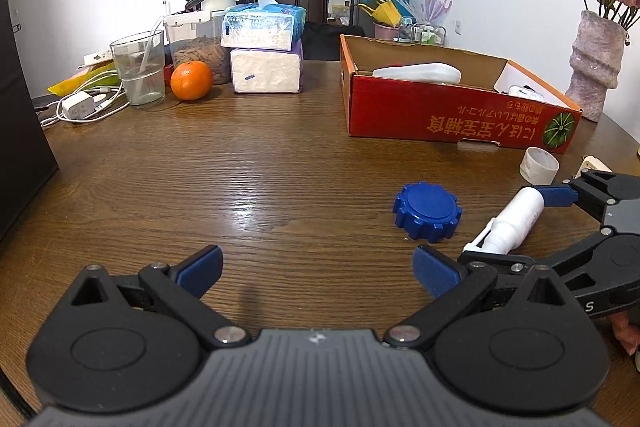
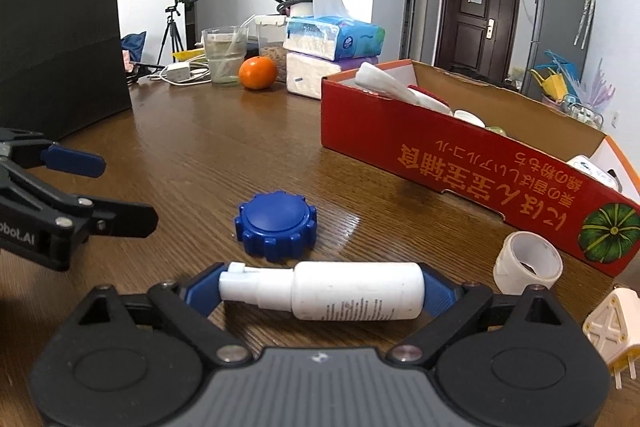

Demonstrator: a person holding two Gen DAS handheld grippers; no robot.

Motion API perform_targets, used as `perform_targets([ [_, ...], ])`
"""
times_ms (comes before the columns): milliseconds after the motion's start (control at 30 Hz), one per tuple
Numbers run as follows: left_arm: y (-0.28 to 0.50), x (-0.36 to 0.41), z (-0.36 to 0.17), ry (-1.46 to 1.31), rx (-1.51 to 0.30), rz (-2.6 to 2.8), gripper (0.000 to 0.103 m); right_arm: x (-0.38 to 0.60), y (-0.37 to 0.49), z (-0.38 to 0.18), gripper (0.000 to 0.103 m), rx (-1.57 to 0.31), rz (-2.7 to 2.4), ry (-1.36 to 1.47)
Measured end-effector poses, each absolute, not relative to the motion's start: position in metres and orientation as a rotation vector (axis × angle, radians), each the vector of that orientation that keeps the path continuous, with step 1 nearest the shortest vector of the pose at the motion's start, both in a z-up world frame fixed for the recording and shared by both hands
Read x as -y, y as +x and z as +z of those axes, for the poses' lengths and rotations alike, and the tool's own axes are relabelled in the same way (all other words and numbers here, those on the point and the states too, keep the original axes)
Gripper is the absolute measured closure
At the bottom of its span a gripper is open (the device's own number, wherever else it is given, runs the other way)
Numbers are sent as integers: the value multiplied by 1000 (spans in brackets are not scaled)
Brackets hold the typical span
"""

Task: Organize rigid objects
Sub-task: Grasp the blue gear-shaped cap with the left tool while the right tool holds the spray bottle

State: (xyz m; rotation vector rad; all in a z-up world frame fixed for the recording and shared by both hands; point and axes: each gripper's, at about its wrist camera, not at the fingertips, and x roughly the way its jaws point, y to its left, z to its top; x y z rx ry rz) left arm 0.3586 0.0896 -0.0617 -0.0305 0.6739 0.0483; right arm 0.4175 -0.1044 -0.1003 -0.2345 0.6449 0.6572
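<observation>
A white spray bottle [image 2: 340,291] lies crosswise between the blue pads of my right gripper [image 2: 320,291], its nozzle against the left pad and its base against the right pad. The left wrist view shows the same bottle [image 1: 516,219] low over the table in that gripper [image 1: 514,225]. A blue ribbed cap [image 1: 427,211] [image 2: 276,225] rests on the wooden table just beyond. My left gripper [image 1: 318,267] [image 2: 104,187] stands open and empty, left of the cap. A red cardboard box [image 1: 460,119] [image 2: 460,163] holds white items.
A white ring-shaped cap [image 2: 528,263] and a white plug adapter [image 2: 612,327] lie at the right near the box. At the back stand an orange [image 1: 191,81], a glass [image 1: 138,71], stacked tissue packs [image 1: 266,67] and a vase [image 1: 596,63]. A black bag [image 2: 60,35] stands left.
</observation>
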Motion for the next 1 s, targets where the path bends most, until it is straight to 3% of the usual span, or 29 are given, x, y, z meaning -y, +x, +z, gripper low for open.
perform_targets([
  [1000, 376, -77, -62, -54, -630, 55, 0, 169, 396, -81, 6, -584, 484, -111],
])
